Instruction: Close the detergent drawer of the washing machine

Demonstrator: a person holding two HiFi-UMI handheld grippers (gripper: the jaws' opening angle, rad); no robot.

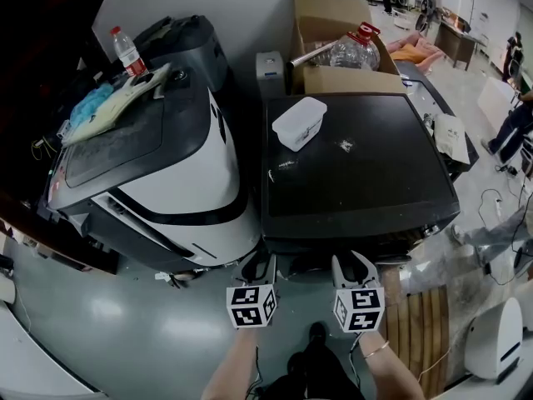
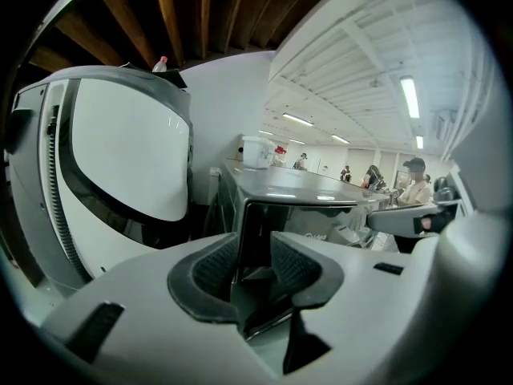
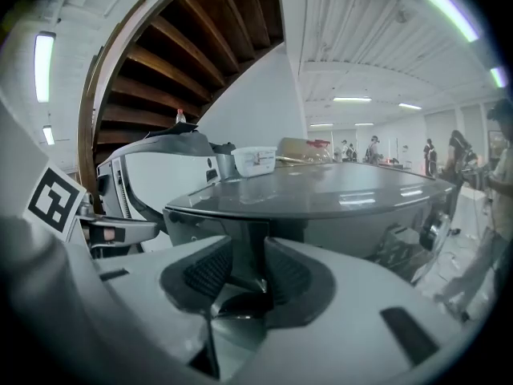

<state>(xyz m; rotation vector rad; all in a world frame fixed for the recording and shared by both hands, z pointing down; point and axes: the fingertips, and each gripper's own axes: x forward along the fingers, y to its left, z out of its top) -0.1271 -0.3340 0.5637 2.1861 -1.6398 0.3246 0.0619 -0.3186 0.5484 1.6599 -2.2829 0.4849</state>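
Observation:
The dark-topped washing machine (image 1: 350, 161) stands right of centre in the head view. Its front face is hidden under the top's edge there, so the detergent drawer does not show. My left gripper (image 1: 258, 267) and right gripper (image 1: 354, 265) hover side by side just before that front edge. In the left gripper view the jaws (image 2: 255, 255) stand apart, with the machine's glossy dark front panel (image 2: 296, 215) behind the gap. The right gripper (image 3: 248, 267) is likewise open, facing a dark upright section (image 3: 250, 251) under the grey top. Neither holds anything.
A white lidded tub (image 1: 299, 122) sits on the dark top. A white and grey machine (image 1: 175, 182) stands close on the left, with a bottle (image 1: 127, 52) and cloths on it. A cardboard box (image 1: 337, 40) is behind. Wooden slats (image 1: 420, 323) lie on the floor at right. People stand far back.

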